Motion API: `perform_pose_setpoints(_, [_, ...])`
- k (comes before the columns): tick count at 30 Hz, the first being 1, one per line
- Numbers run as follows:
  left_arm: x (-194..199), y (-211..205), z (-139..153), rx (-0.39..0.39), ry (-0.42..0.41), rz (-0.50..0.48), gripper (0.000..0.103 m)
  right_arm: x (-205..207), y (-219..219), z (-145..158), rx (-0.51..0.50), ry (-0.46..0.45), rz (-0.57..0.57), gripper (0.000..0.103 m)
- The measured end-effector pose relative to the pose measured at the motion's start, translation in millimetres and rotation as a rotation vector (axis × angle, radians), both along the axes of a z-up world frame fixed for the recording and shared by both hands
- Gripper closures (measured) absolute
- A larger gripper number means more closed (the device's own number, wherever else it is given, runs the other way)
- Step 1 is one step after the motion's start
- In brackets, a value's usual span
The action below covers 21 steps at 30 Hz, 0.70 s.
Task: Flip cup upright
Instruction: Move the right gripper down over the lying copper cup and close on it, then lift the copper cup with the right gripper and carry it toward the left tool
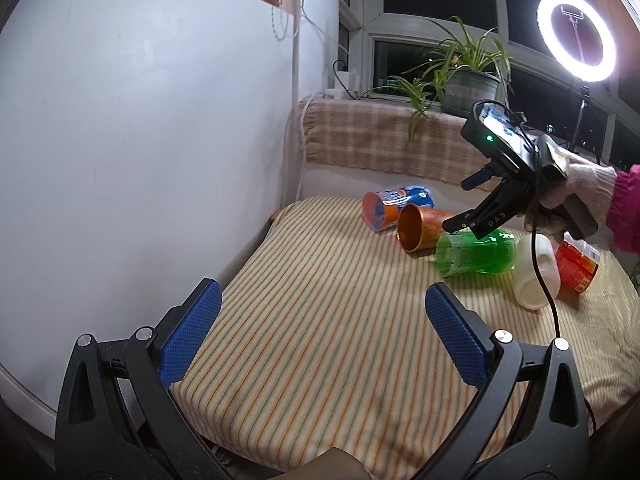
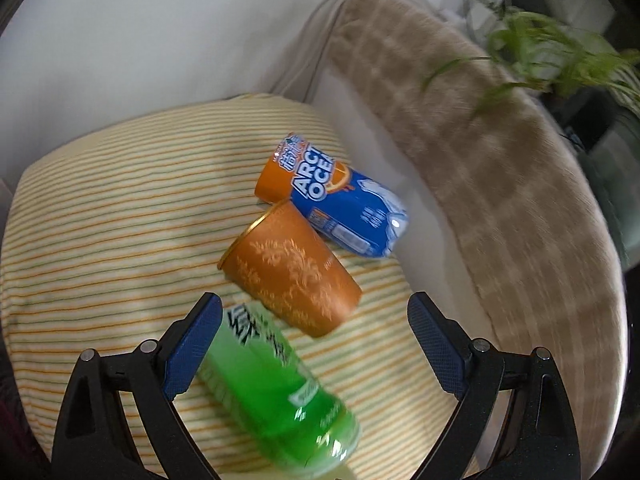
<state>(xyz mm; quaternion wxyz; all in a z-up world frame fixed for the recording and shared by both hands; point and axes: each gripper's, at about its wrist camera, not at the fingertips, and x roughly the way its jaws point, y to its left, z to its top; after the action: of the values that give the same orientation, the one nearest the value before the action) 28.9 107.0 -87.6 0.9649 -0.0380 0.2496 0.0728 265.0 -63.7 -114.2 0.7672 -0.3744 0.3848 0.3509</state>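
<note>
Five cups lie on their sides on the striped counter (image 1: 320,320), and the landmark here is the green cup (image 2: 276,384). The right tongs (image 2: 314,340) hang just above it, released, jaws spread wide with the green cup's mouth end between the blue pads (image 2: 192,344) and nothing clasped. Just beyond the green cup lies the orange cup (image 2: 290,268), its rim turned away to the left, and beyond that, touching it, the blue-and-orange cup (image 2: 340,204). On the green cup's other side, seen from the left wrist, a white cup (image 1: 536,276) lies against it and a red cup (image 1: 576,266) lies past that. The left tongs (image 1: 320,340) wait well back from the green cup over bare cloth, also released and empty.

The green cup looks like thin, glossy plastic: probably light, a little slippery, and liable to buckle under a hard squeeze. On its side it could roll on the soft cloth. A gentle hold across the body near the middle seems best, with the pads on opposite walls, then a turn to set the base down. The orange cup is close enough to be nudged.
</note>
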Motion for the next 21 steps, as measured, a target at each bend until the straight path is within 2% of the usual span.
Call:
perform_pose_setpoints(2, [1,4,-3,-0.005,0.003,0.009,0.0,8,8,-5,-0.031,0.026,0.024,0.02])
perform_pose_setpoints(7, [6,16,-11,-0.024,0.021,0.035,0.0,22,22,-19,-0.086,0.111,0.071,0.021])
perform_pose_setpoints(16, [7,26,-20,-0.032,0.035,0.058,0.0,37,42,-43,-0.152,0.143,0.099,0.021])
perform_pose_setpoints(17, [7,27,-21,-0.032,0.036,0.06,0.0,38,44,-45,-0.154,0.145,0.098,0.023])
perform_pose_setpoints(18, [7,27,-21,-0.032,0.037,0.061,0.0,39,46,-47,-0.155,0.15,0.101,0.033])
perform_pose_setpoints(21, [7,28,-23,-0.031,0.042,0.067,0.0,41,49,-48,-0.152,0.147,0.099,0.034])
